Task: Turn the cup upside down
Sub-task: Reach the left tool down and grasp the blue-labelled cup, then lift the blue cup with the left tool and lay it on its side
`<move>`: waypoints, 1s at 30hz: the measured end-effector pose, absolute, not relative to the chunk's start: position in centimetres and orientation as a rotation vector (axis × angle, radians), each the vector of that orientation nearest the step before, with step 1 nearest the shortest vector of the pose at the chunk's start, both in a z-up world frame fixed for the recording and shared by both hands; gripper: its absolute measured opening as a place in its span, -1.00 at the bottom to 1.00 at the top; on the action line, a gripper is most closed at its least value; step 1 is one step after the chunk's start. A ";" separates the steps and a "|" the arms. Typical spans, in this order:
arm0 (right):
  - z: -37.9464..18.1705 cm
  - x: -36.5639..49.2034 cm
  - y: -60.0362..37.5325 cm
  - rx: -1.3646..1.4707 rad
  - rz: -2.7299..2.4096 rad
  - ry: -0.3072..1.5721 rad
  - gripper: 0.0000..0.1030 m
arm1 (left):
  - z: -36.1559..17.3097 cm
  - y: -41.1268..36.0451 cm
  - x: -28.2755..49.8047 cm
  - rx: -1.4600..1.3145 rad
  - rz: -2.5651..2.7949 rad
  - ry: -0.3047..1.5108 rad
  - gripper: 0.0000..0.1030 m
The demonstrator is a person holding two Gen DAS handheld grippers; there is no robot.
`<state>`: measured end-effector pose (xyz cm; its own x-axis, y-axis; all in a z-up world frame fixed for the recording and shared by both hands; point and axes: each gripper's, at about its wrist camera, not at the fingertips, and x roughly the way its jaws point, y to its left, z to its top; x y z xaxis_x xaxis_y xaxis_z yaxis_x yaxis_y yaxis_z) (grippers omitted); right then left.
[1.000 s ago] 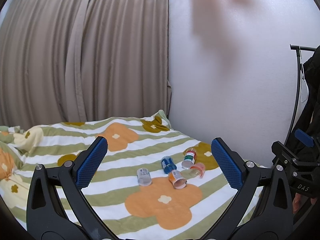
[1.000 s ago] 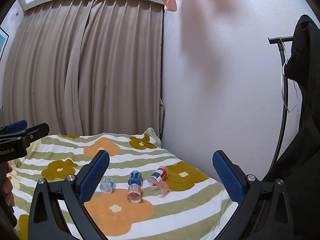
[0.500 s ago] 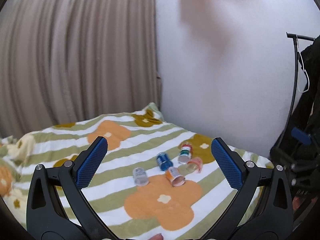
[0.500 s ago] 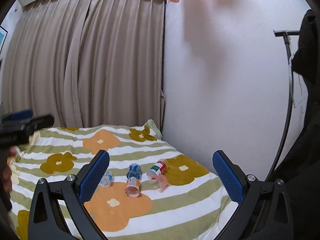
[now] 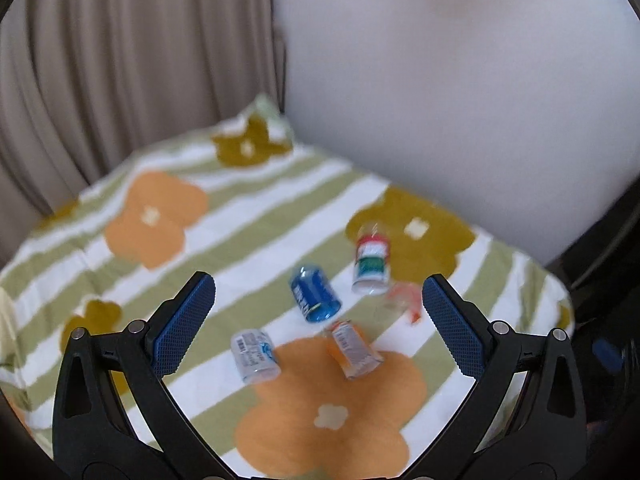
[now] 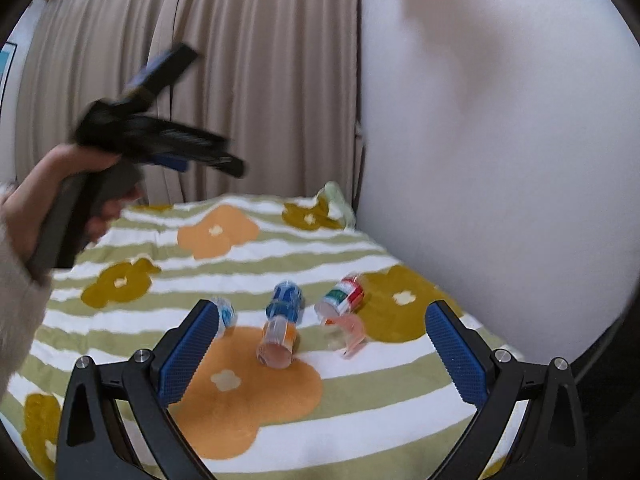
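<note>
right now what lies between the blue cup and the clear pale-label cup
Nothing: only bare striped blanket separates the blue cup from the clear pale-label cup, shown in the left wrist view.

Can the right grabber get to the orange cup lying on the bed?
Probably yes. The right gripper is open, holding nothing, and the orange cup lies on its side on the blanket, between its fingers in view. Nothing blocks the way; the blue cup sits just behind it.
</note>
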<state>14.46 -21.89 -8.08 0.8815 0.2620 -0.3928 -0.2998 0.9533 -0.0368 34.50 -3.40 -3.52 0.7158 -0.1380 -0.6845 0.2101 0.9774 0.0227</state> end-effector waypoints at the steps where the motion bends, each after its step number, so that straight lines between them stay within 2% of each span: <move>1: -9.1 15.3 -21.7 -0.096 0.306 0.420 1.00 | -4.8 -3.5 35.8 0.107 -0.182 0.780 0.99; 10: -16.8 20.7 -19.8 -0.081 0.400 0.563 1.00 | -18.9 -3.6 48.5 0.023 -0.127 1.112 0.99; 19: -20.2 22.3 -18.4 -0.096 0.426 0.613 1.00 | -25.4 -3.6 54.2 -0.070 -0.088 1.295 0.96; 22: -20.8 22.5 -18.3 -0.094 0.430 0.624 1.00 | -27.1 -3.6 55.1 -0.100 -0.102 1.350 0.69; 24: -20.9 22.5 -18.2 -0.093 0.430 0.626 1.00 | -27.9 -3.5 55.3 -0.131 -0.122 1.378 0.31; 25: -20.9 22.5 -18.3 -0.093 0.430 0.627 1.00 | -28.1 -3.4 55.4 -0.155 -0.132 1.386 0.19; 30: -20.2 22.0 -18.5 -0.096 0.418 0.612 1.00 | -26.1 -3.0 54.5 -0.158 -0.120 1.347 0.19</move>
